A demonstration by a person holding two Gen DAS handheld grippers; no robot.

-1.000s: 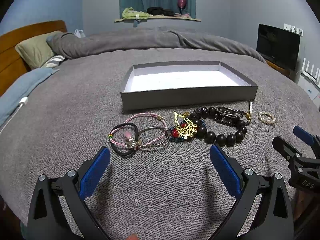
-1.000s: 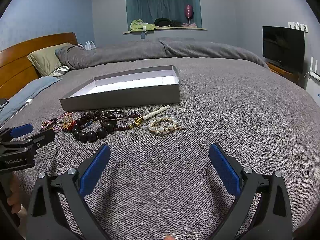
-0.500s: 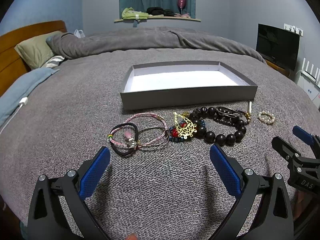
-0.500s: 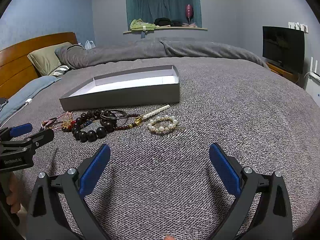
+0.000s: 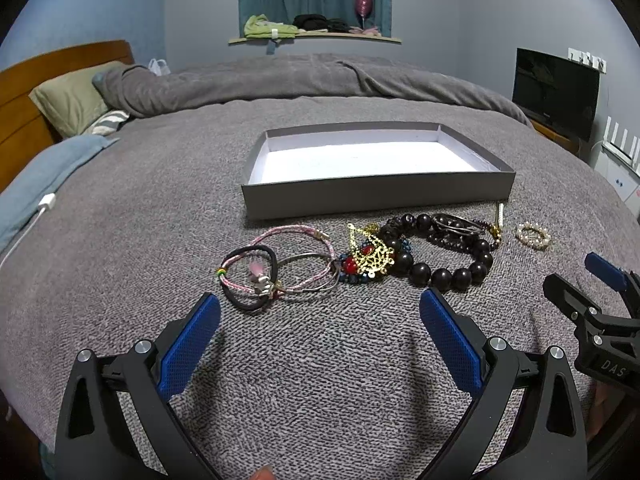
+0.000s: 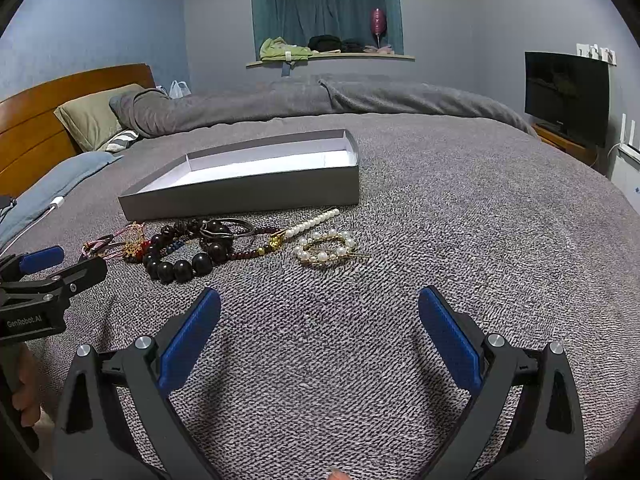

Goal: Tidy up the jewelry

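A shallow grey box [image 5: 376, 196] with a white inside lies empty on the grey bedspread; it also shows in the right wrist view [image 6: 248, 196]. In front of it lies a row of jewelry: a black hair tie with pink cords [image 5: 256, 276], a gold pendant [image 5: 370, 254], a dark bead bracelet [image 5: 444, 268] and a pearl ring clip [image 5: 534, 236], seen closer in the right wrist view [image 6: 324, 250]. My left gripper [image 5: 320, 320] is open and empty just short of the hair tie. My right gripper [image 6: 320, 316] is open and empty just short of the pearl clip.
A rumpled grey duvet [image 5: 304, 80] and a green pillow [image 5: 72, 100] lie at the bed's far side. A wooden headboard [image 6: 48, 120] is at the left. A television [image 6: 568, 96] stands at the right. A white cable [image 5: 24, 232] lies at the left edge.
Both grippers have barely shifted; the jewelry and box lie as before.
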